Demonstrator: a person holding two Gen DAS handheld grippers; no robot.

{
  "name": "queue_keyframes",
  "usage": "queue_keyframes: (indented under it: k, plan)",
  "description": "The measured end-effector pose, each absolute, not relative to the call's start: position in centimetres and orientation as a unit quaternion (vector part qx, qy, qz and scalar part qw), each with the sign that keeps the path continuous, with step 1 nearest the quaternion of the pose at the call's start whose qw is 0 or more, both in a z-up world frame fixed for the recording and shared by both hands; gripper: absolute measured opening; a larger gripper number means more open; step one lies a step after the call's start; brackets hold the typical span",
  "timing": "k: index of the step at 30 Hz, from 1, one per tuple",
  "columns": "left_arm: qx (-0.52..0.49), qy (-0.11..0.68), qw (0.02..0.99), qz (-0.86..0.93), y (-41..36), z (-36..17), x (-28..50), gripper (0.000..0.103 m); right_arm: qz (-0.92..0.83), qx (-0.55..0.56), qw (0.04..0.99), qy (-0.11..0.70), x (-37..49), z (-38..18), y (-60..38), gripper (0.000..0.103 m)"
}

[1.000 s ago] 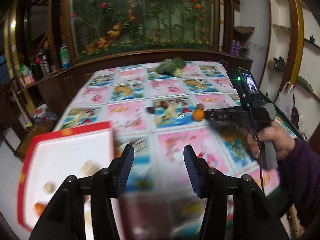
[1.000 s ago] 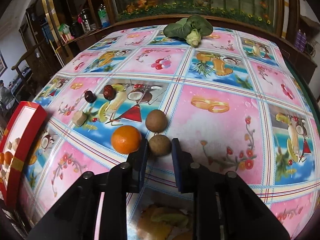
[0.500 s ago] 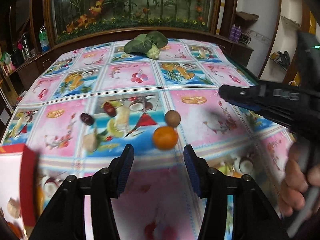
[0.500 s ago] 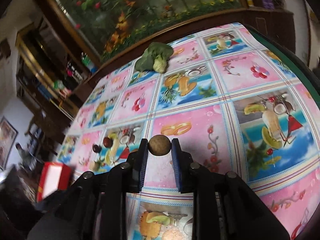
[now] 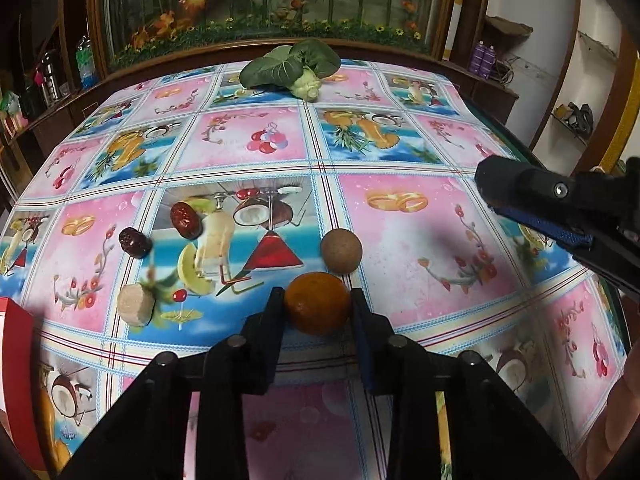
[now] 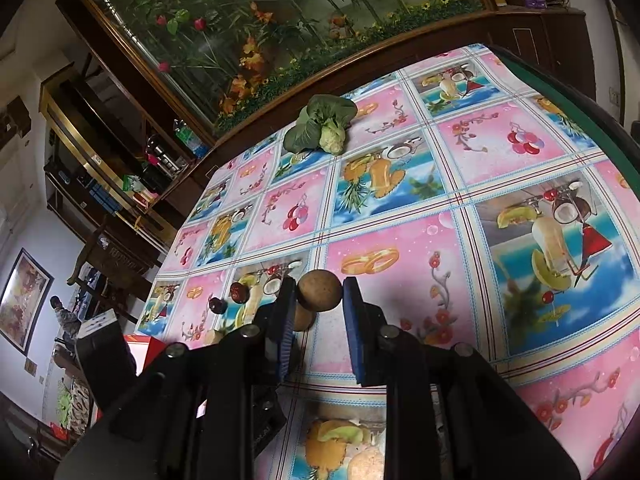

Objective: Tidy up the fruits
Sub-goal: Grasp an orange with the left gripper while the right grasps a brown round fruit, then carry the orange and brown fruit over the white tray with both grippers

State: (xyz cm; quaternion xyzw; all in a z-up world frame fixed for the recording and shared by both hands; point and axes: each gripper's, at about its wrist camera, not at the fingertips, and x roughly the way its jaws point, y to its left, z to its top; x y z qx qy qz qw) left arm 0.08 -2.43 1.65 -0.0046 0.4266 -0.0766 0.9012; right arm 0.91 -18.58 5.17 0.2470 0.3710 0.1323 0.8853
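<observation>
Left gripper [image 5: 318, 300] closing round orange [image 5: 318, 309] on tablecloth [image 5: 420, 240], fingers flanking fruit, contact looks made, likely for lift toward red box [image 5: 14, 344] at left edge

Right gripper [image 6: 320, 294] clamped narrow on brown round fruit [image 6: 320, 291], held above cloth; second brown fruit [image 5: 341, 250] just behind orange

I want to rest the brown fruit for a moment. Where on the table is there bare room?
Free: the stretch right of the brown fruit and orange, and the middle rows before the leafy vegetable. Crowded: left, by the dates and pale chunk.
</observation>
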Motion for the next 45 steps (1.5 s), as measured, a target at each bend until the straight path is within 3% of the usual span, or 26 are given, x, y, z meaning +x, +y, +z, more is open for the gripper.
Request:
queue_keyframes:
  k: [7, 13, 26, 36, 45]
  plan:
    - [0.006, 0.41, 0.91, -0.062, -2.3, 3.0, -1.2, 0.03, 0.133, 0.24, 0.885, 0.376, 1.0, 4.9, -18.3, 0.025]
    - [0.003, 0.349, 0.936, -0.042, -0.3, 7.5, -5.3, 0.03, 0.14, 0.217, 0.895, 0.363, 0.4, 5.2, -17.3, 0.025]
    - [-0.023, 0.221, 0.974, 0.052, 10.7, 15.6, -17.4, 0.03, 0.145, 0.177, 0.936, 0.266, -2.1, 6.9, -15.8, 0.025]
    - [-0.035, 0.226, 0.955, 0.187, 21.8, 14.4, -24.0, 0.03, 0.278, 0.13, 0.91, 0.279, -7.5, 8.4, -4.9, 0.026]
    - [-0.04, 0.259, 0.942, 0.208, 24.4, 11.1, -25.9, 0.03, 0.422, 0.065, 0.85, 0.308, -13.4, 8.3, 8.2, 0.026]
